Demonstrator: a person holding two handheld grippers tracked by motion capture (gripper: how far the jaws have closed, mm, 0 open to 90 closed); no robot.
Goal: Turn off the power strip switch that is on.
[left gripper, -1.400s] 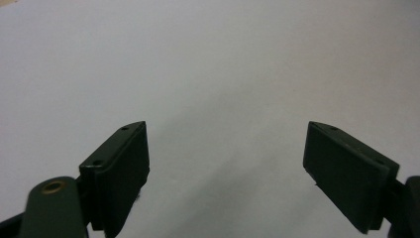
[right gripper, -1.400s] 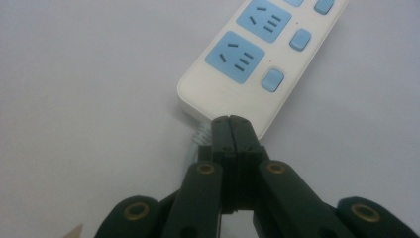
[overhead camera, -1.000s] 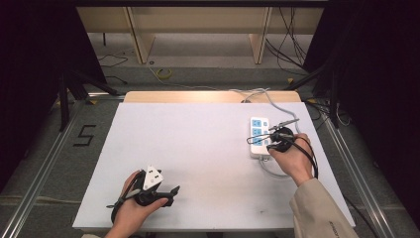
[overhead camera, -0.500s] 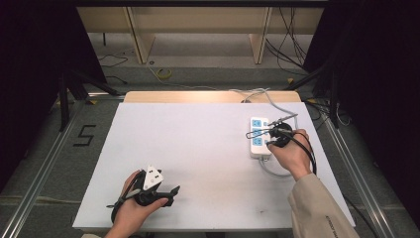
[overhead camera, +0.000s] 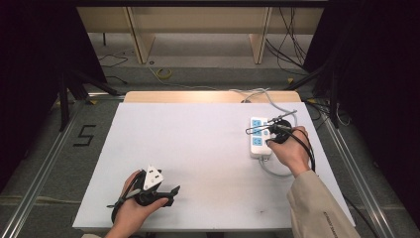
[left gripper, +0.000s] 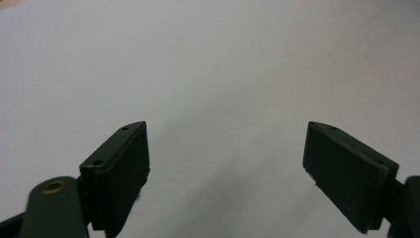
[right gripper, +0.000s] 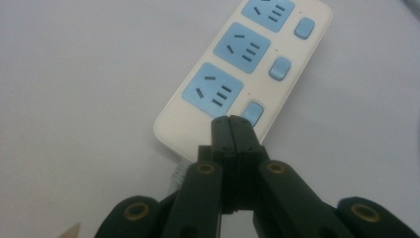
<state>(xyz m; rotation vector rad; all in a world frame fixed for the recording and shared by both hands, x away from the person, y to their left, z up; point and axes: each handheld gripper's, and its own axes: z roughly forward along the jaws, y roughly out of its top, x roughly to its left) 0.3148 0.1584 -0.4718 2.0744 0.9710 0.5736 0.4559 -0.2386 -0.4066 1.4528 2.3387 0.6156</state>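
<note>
Hovering pinched shut just behind the power strip (right gripper: 247, 69), the right claw (right gripper: 232, 130) looks set to poke its stiff, light, slippery plastic switches, while the left claw (left gripper: 225, 163) gapes wide over bare worktop (overhead camera: 198, 148).

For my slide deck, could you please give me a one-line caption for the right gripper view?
Shut right gripper poised at the near end of a white power strip, by its nearest blue switch.

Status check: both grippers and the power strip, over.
Left gripper open over bare table. Right gripper shut, empty, tips at the power strip's nearest blue switch. Nothing in the way.
</note>
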